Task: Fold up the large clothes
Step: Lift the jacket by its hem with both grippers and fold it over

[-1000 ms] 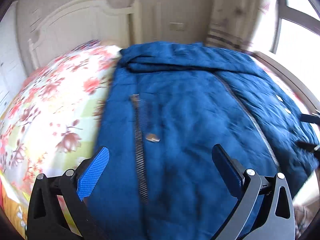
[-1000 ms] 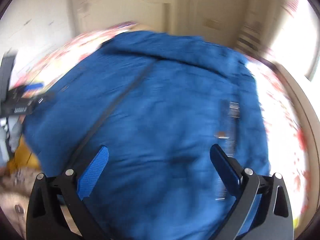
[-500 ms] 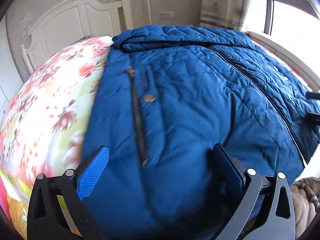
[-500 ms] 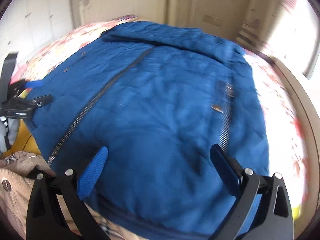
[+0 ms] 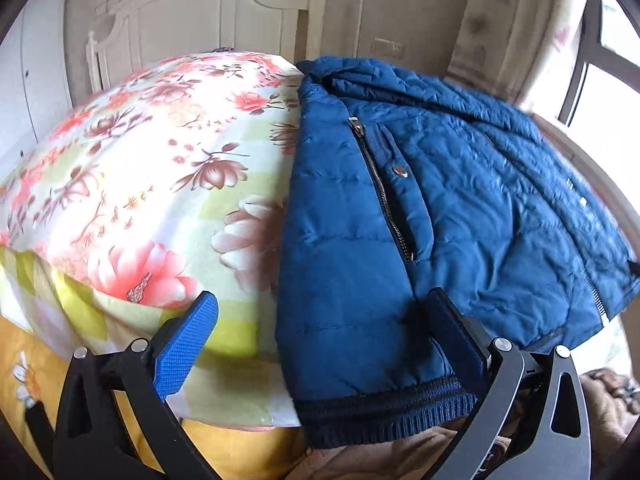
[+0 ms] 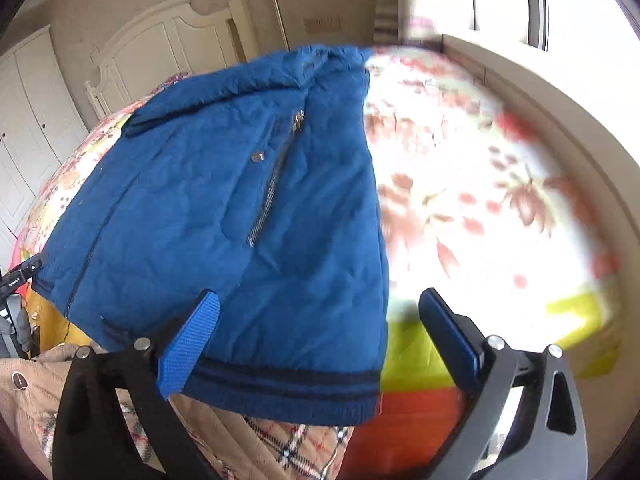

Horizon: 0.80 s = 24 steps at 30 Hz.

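Blue jacket flat on flowered bed, left hand-held gripper spread apart at hem, right hand-held gripper likewise apart, gripping nothing

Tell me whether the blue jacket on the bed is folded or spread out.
Spread out. The blue jacket lies front up on the floral bedspread, collar far, ribbed hem near. Sleeves are hidden, possibly tucked under.

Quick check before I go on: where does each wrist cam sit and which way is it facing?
Left wrist: behind the open left gripper, facing the headboard; jacket right, bedspread left.
Right wrist: behind the open right gripper, same heading; jacket left, bedspread right.
Shared: jacket, bedspread, headboard.
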Motion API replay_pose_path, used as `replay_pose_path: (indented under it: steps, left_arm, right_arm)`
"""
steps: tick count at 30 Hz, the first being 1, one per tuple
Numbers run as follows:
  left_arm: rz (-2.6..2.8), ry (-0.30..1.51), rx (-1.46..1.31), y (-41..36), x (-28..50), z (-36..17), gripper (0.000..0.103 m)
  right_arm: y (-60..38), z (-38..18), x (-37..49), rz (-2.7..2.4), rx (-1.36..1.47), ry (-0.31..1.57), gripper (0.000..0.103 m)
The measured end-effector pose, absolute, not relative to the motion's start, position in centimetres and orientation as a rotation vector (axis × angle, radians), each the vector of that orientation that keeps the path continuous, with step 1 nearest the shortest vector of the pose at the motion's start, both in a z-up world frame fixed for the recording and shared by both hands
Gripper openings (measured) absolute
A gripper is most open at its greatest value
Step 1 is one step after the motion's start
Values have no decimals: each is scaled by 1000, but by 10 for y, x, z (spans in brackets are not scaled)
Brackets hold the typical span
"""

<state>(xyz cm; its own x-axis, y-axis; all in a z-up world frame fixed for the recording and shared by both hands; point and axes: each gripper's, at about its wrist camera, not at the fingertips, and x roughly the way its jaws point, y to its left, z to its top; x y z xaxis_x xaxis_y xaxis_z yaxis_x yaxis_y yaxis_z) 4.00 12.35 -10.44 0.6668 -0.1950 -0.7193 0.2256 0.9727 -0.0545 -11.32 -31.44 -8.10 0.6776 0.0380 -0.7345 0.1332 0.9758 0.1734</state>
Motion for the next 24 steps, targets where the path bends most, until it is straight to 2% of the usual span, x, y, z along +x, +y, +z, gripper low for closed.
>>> replay_pose_path:
  steps: [1, 2, 5, 7, 13, 14, 15, 16, 17, 18, 20, 22, 24]
  left_arm:
    - [-242, 808, 35, 122, 39, -103, 98]
    - [-263, 812, 23, 120, 39, -103, 96]
    - [-311, 814, 51, 111, 36, -104, 94]
    - [-296, 800, 84, 109, 36, -106, 99]
    - [-306, 825, 106, 106, 39, -106, 98]
    - [-318, 824, 97, 106, 38, -105, 93]
    - [-350, 810, 90, 104, 37, -103, 74]
    - [-381, 802, 90, 101, 35, -102, 62]
    - [-400, 783, 98, 98, 30, -99, 46]
    - [-400, 769, 99, 97, 28, -97, 29]
    - [-406, 745, 48, 106, 28, -92, 20]
    - [-426, 724, -16, 117, 27, -86, 17]
    - [-447, 691, -67, 130, 20, -75, 16]
  right_arm:
    - [-310, -81, -113, -39, 207, 827, 90]
    - [-305, -79, -114, -13, 197, 825, 77]
    - [-305, -81, -113, -19, 181, 830, 73]
    - [-308, -82, -113, -8, 200, 814, 72]
    - [-301, -85, -116, 6, 148, 795, 73]
    - [-298, -85, -114, 10, 130, 797, 69]
    - [-296, -84, -113, 35, 128, 791, 62]
    - [-294, -83, -115, 46, 136, 783, 47]
    - [-295, -82, -115, 50, 144, 773, 35]
    - [-296, -83, -116, 61, 162, 760, 33]
    - [-299, -83, -120, 87, 214, 739, 26]
    - [-302, -79, -124, 132, 284, 726, 19]
    - [-300, -70, -132, 192, 304, 712, 17]
